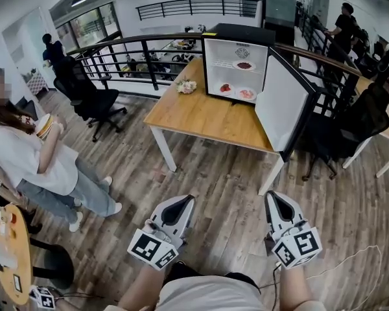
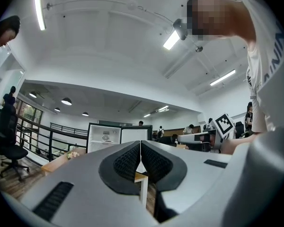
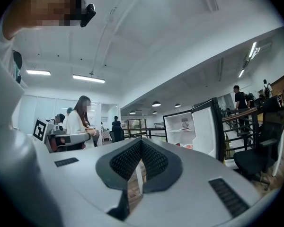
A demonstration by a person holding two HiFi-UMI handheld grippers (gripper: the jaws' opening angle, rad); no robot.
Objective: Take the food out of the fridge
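Food (image 1: 225,88) on plates (image 1: 246,94) inside fridge (image 1: 238,34), door (image 1: 282,109) swung wide, at far end of wooden table (image 1: 201,118): one plate above, two below. Left gripper (image 1: 179,203) and right gripper (image 1: 274,199) low over floor (image 1: 220,173), well short of table, both pinched closed, nothing between.

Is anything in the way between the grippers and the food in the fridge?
Nothing visible. The fridge door stands open to the right, so the plates of food are exposed. Only floor and tabletop lie between them and the left gripper and right gripper, both shut and empty.
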